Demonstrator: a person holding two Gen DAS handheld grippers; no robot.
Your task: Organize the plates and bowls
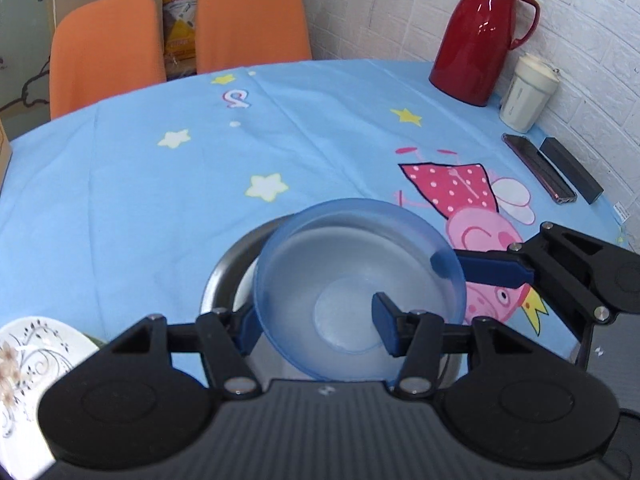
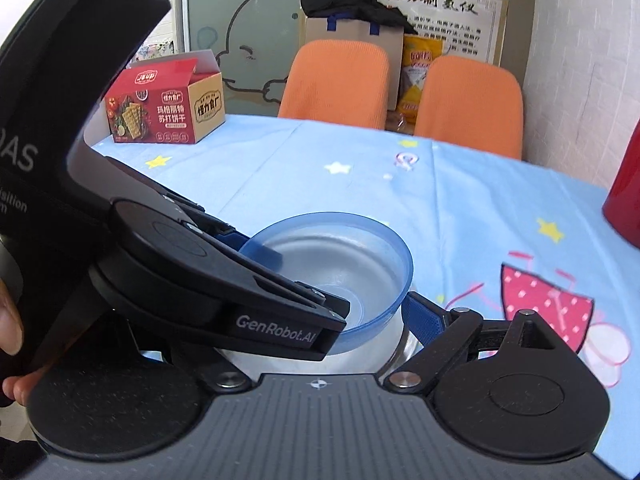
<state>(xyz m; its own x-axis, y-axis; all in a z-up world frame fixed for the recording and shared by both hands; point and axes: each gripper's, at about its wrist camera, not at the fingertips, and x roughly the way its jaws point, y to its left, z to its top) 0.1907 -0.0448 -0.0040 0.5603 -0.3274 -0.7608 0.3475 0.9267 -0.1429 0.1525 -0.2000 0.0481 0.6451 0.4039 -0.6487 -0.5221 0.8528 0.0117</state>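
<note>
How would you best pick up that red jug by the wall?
Probably by the red jug's looped handle, coming from the wall side where it sticks out. The jug stands upright, and its body looks too wide for two-finger jaws.

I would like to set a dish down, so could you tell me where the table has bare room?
The widest bare cloth lies between the blue bowl and the orange chairs, reaching left towards the cracker box. Crowded: the wall side, with red flask, white cup, phone and black box; the patterned plate sits near left.
</note>
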